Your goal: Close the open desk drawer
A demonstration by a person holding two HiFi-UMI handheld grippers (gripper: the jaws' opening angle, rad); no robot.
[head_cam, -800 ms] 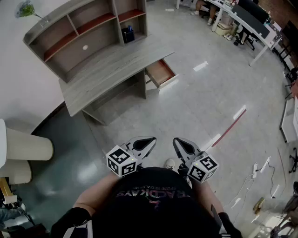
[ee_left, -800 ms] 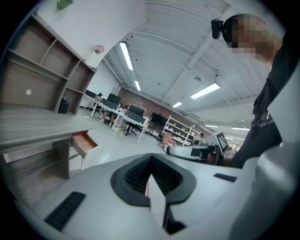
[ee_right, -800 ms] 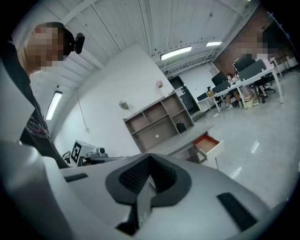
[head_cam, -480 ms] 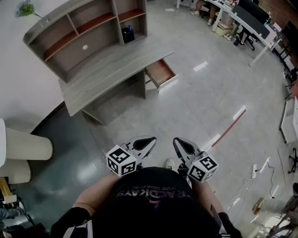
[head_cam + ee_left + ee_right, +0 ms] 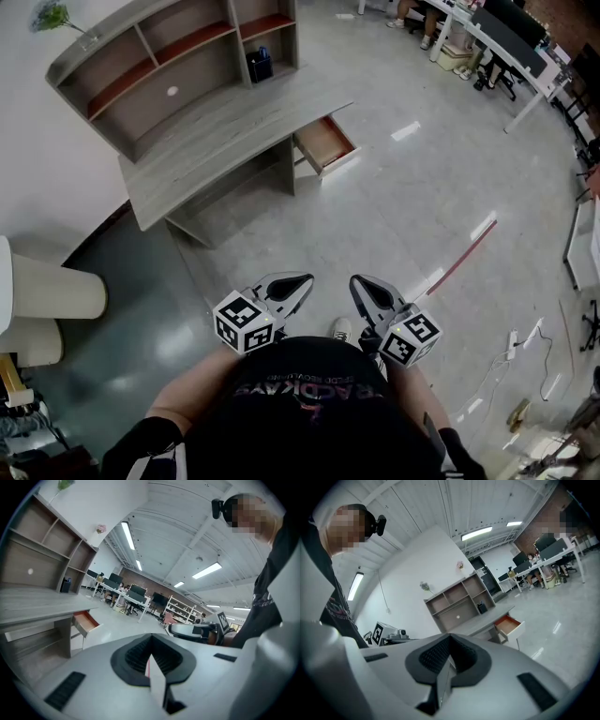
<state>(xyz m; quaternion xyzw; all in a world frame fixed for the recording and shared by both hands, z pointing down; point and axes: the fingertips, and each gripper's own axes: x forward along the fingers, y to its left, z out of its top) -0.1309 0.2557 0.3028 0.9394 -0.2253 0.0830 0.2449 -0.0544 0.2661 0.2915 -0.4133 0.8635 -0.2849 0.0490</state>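
Note:
The grey wooden desk [image 5: 216,131] with a shelf unit [image 5: 159,66] stands against the wall at the upper left of the head view. Its drawer [image 5: 323,145] at the right end is pulled out, showing a reddish-brown inside. It also shows in the left gripper view, drawer [image 5: 86,622], and in the right gripper view, drawer [image 5: 508,624]. Both grippers are held close to the person's body, far from the desk. The left gripper [image 5: 302,283] [image 5: 150,658] is shut and holds nothing. The right gripper [image 5: 360,285] [image 5: 448,660] is shut and empty too.
Grey polished floor lies between me and the desk. A red strip [image 5: 461,261] crosses the floor at right. Cream round stools [image 5: 52,298] stand at the left. Office desks with seated people [image 5: 487,37] are at the top right. Cables [image 5: 525,370] lie at the lower right.

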